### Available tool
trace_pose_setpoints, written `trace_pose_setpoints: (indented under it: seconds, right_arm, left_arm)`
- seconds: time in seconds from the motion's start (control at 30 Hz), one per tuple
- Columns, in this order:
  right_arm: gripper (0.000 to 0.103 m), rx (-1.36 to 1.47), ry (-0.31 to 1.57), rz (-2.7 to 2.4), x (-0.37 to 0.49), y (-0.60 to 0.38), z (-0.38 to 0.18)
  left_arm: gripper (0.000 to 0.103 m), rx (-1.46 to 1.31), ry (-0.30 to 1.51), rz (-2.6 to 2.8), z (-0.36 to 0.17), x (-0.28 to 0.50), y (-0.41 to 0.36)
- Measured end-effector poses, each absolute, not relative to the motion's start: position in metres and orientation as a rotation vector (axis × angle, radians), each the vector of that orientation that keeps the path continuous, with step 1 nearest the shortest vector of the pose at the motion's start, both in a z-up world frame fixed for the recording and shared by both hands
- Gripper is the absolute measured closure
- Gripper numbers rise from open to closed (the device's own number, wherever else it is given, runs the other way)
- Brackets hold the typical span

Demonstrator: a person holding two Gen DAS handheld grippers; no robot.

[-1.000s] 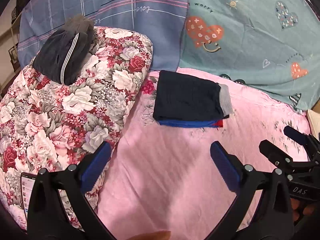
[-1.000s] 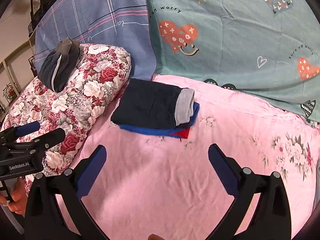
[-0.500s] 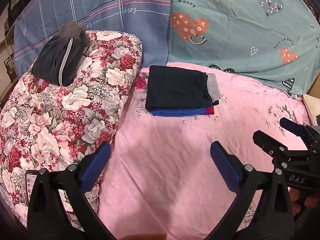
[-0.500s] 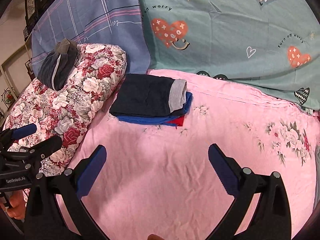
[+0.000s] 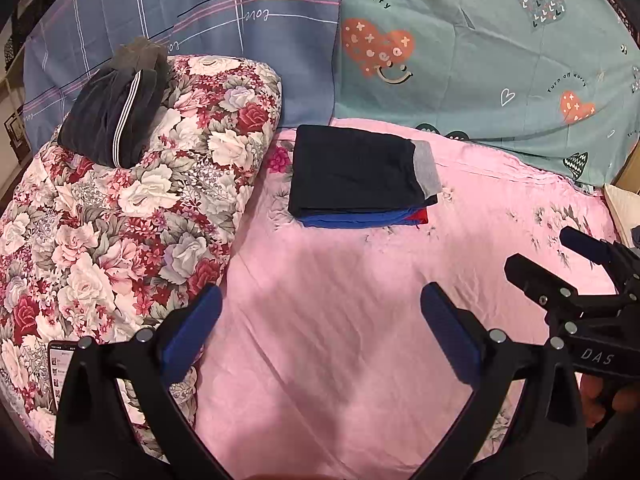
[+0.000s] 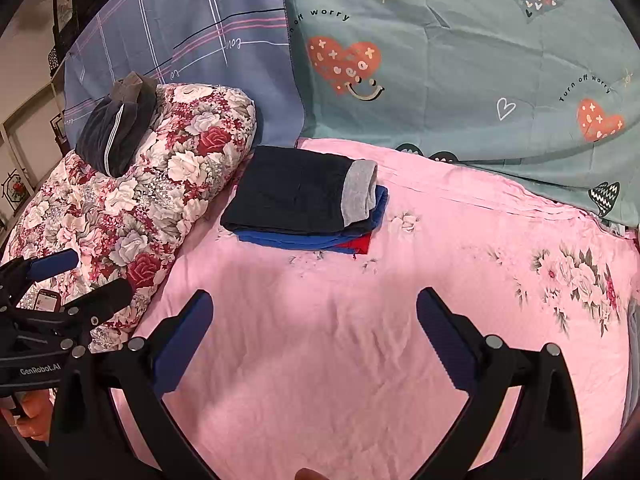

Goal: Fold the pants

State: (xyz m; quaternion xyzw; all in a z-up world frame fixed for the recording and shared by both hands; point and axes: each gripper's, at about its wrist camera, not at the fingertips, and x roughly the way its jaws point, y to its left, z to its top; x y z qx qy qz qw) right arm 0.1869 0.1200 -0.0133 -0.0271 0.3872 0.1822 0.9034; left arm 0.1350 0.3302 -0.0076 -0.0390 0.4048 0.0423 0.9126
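Note:
A stack of folded pants (image 5: 356, 178) lies on the pink bedsheet (image 5: 340, 320): dark navy with a grey waistband on top, blue and red ones beneath. It also shows in the right wrist view (image 6: 300, 200). My left gripper (image 5: 320, 312) is open and empty, above bare sheet in front of the stack. My right gripper (image 6: 312, 320) is open and empty, also short of the stack. Each gripper shows in the other's view, the right one (image 5: 560, 264) and the left one (image 6: 76, 276). A dark rolled garment with a white stripe (image 5: 116, 112) rests on the floral quilt.
A floral quilt (image 5: 120, 220) is bundled at the left, with a phone (image 5: 60, 364) on its near edge. Blue plaid (image 5: 180, 20) and teal heart-print (image 5: 480, 60) sheets hang behind the bed. Grey fabric (image 6: 632, 344) lies at the right edge.
Both grippers have drawn back from the folded stack, which looks a little smaller and farther. Both stay open and empty.

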Motion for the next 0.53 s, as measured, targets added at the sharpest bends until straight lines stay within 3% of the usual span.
trace_pose_setpoints:
  seconds: [0.53]
  right_arm:
    - [0.001, -0.058, 0.802, 0.384, 0.1873, 0.1226, -0.0135]
  left_arm:
    - [0.002, -0.080, 0.835, 0.087, -0.0068, 0.1352, 0.3318]
